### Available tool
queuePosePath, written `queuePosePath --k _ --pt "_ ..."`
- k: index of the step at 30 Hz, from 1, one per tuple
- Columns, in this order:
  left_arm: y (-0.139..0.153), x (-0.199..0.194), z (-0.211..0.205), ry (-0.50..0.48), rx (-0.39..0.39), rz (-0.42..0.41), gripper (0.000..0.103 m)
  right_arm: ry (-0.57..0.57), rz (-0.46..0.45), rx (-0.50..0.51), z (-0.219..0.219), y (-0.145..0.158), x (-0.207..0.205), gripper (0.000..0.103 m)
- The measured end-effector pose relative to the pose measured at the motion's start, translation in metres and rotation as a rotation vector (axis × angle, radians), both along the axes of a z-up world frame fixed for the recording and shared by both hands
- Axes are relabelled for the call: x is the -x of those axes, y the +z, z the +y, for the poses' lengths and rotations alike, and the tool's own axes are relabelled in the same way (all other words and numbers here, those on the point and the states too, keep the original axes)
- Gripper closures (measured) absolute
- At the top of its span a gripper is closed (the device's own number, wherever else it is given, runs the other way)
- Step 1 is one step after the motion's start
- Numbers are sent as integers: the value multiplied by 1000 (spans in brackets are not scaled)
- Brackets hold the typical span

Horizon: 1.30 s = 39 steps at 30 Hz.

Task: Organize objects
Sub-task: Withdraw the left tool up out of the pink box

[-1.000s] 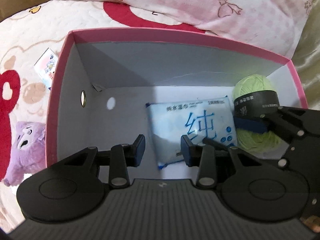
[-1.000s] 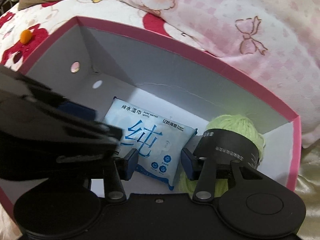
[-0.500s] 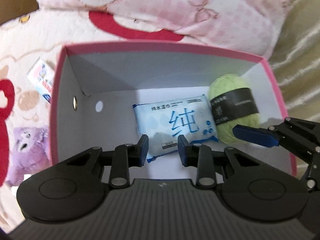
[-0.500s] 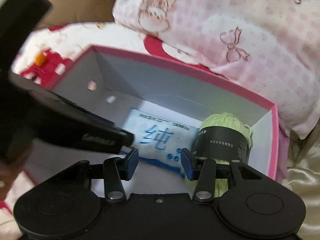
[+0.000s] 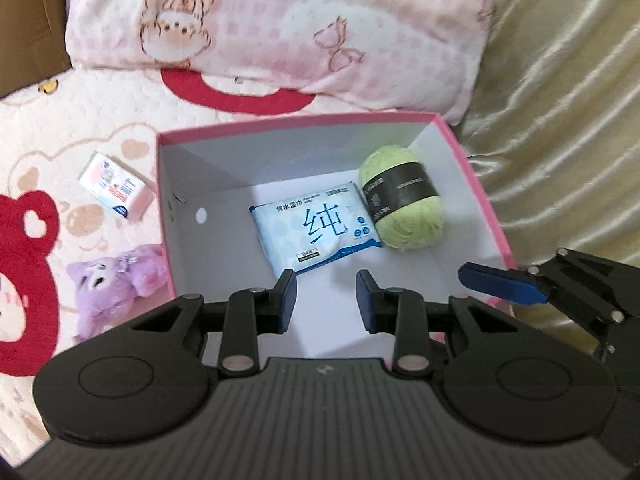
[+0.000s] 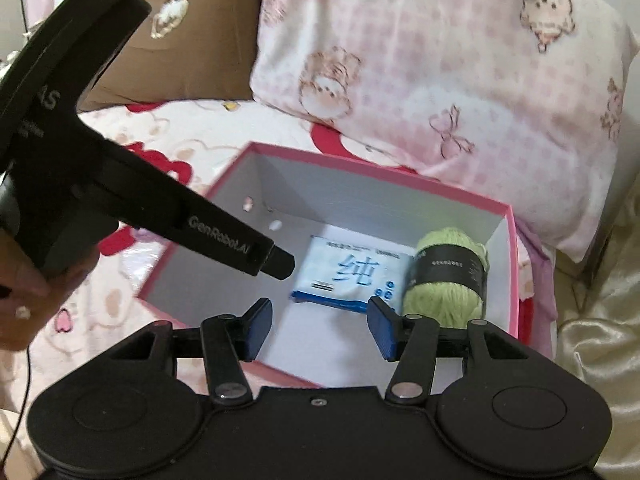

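A pink box (image 5: 280, 124) with a white inside stands on the bed. In it lie a blue-white wet-wipes pack (image 5: 316, 228) and, to its right, a green yarn ball (image 5: 404, 200) with a black band. My left gripper (image 5: 326, 300) hangs above the box's near edge, jaws a narrow gap apart and empty. My right gripper (image 6: 320, 320) hovers over the near right side, its jaws opening with nothing between them. From the right wrist view, the box (image 6: 360, 164), wipes (image 6: 352, 268) and yarn (image 6: 448, 272) all show, with the left gripper (image 6: 280, 262) crossing from the left.
A small pink-white carton (image 5: 114, 190) and a purple plush toy (image 5: 116, 280) lie on the quilt left of the box. A pink patterned pillow (image 5: 280, 28) lies behind it. Gold satin fabric (image 5: 560, 120) is bunched on the right. A hand (image 6: 24, 292) holds the left gripper.
Both grippers have risen and drawn back out of the box, so the whole box now shows. The right jaws have widened. The wipes and yarn stay put.
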<state>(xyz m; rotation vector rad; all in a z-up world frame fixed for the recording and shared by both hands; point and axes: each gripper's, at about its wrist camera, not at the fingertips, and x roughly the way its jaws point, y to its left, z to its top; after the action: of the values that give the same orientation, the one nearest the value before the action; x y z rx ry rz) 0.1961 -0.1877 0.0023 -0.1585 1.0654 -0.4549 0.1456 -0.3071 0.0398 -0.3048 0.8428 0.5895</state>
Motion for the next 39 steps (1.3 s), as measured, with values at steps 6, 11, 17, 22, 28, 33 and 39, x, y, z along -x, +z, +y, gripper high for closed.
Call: queuePosePath --k 6,11,17,22,28,33,39 --pt "29 21 19 -31 29 -9 69 -6 -30 -7 2 20 14 44" --pt "52 39 37 -45 37 -32 69 -11 -33 -6 0 38 29 38" --pt "75 64 60 -81 18 -81 66 -21 13 -12 0 50 48 34" --pt "80 78 78 -93 28 -57 66 -28 27 -28 1 54 64 31" --pt "80 92 93 -96 19 -69 62 7 10 -25 12 59 79 29" --pt "72 97 102 -97 39 -51 62 42 12 -32 22 63 88 29" --pt "61 104 112 -106 47 -41 61 87 23 -32 35 64 99 27"
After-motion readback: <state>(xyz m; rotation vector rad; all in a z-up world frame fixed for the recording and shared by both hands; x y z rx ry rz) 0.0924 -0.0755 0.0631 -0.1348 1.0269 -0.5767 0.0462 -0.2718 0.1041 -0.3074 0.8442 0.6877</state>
